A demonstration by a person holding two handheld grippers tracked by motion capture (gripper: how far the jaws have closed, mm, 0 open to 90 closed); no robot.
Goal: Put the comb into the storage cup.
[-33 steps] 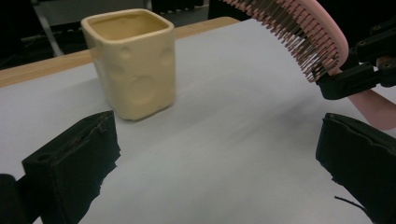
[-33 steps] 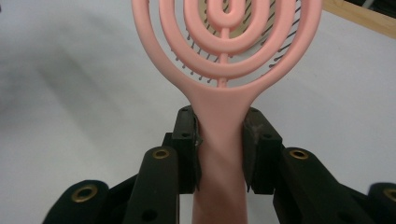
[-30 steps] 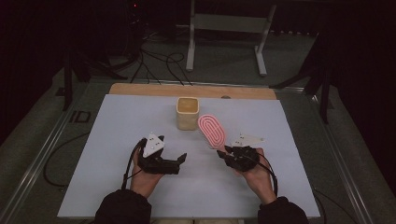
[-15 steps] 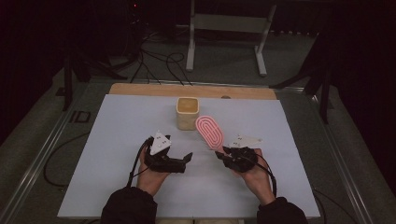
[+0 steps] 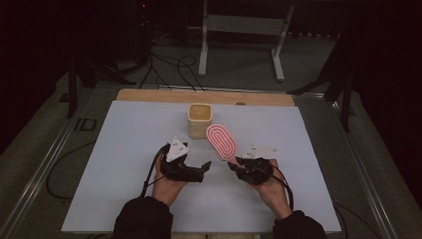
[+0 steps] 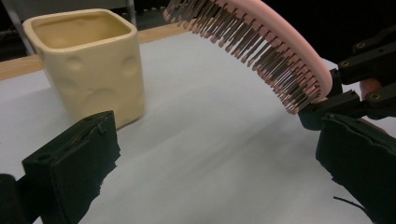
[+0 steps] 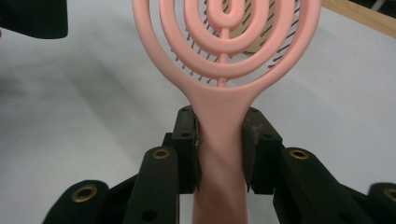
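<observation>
A pink oval hairbrush (image 5: 222, 141) slants up off the white mat, bristles facing down and left. My right gripper (image 5: 234, 165) is shut on its handle (image 7: 219, 140), with a pad pressed against each side. A cream square cup (image 5: 200, 120) stands upright just behind the brush head. In the left gripper view the cup (image 6: 88, 65) sits at the upper left and the brush bristles (image 6: 261, 56) hang at the upper right. My left gripper (image 5: 205, 167) is open and holds nothing, its tips pointing right toward the brush handle, a short way off.
The white mat (image 5: 124, 149) covers the table, with a wooden strip (image 5: 149, 95) along its far edge. Cables (image 5: 149, 169) trail from both grippers. A metal stand (image 5: 239, 30) and floor cables lie beyond the table.
My left gripper has edged to the right, closer to the brush handle. The right gripper and the brush have stayed where they were.
</observation>
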